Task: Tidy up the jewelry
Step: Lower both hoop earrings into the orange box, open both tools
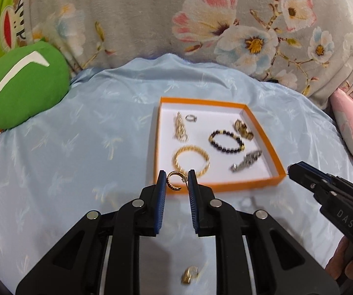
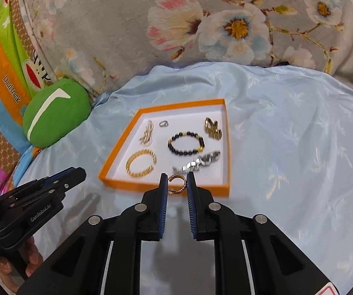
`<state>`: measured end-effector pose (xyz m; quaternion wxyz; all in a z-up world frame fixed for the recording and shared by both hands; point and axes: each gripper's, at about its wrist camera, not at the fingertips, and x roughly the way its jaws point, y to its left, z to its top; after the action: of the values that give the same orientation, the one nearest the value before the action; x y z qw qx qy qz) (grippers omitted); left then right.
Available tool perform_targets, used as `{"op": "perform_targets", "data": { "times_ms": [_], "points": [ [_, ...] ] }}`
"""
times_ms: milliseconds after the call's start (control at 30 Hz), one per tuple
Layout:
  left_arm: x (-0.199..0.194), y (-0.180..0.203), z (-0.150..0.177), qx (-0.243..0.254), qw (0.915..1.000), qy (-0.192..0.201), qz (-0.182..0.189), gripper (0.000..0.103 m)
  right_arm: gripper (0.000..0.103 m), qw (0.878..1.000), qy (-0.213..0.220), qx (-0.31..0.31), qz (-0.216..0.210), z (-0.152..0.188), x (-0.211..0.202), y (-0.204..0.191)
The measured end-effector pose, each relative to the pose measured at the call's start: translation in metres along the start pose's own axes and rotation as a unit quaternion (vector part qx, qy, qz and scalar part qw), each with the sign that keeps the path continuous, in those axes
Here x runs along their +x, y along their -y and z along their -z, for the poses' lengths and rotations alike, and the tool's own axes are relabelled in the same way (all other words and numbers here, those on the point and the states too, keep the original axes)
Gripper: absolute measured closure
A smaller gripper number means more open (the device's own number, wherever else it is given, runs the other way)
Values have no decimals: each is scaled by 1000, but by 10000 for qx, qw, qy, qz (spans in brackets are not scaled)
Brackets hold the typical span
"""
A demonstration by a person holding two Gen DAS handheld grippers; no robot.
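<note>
An orange-rimmed tray with a white floor lies on the light blue cloth. It holds a gold bangle, a black bead bracelet, a silver watch band, a small silver ring, a pale chain and a gold brooch. My left gripper is shut on a gold hoop earring at the tray's near edge. My right gripper is shut on a gold hoop earring over the tray's near edge.
A small gold earring lies on the cloth under the left gripper. A green cushion sits at the left. A floral grey blanket rises behind the tray. A pink pillow is at the right.
</note>
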<state>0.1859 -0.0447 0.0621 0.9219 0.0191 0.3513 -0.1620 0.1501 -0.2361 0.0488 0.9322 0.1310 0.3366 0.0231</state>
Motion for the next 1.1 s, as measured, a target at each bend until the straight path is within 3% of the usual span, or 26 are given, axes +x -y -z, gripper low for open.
{"op": "perform_targets", "data": {
  "times_ms": [367, 633, 767, 933, 1100],
  "points": [
    [94, 23, -73, 83, 9997, -230, 68, 86, 88, 9995, -267, -139, 115, -76, 94, 12],
    [148, 21, -86, -22, 9987, -491, 107, 85, 87, 9982, -497, -276, 168, -92, 141, 18],
    [152, 16, -84, -154, 9987, -469, 131, 74, 87, 9990, -306, -276, 172, -92, 135, 18],
    [136, 7, -84, -296, 9989, -280, 209, 74, 87, 9996, -81, -215, 160, -88, 112, 22],
    [95, -3, -70, -189, 9996, -65, 197, 74, 87, 9996, 25, -251, 98, -65, 73, 22]
  ]
}}
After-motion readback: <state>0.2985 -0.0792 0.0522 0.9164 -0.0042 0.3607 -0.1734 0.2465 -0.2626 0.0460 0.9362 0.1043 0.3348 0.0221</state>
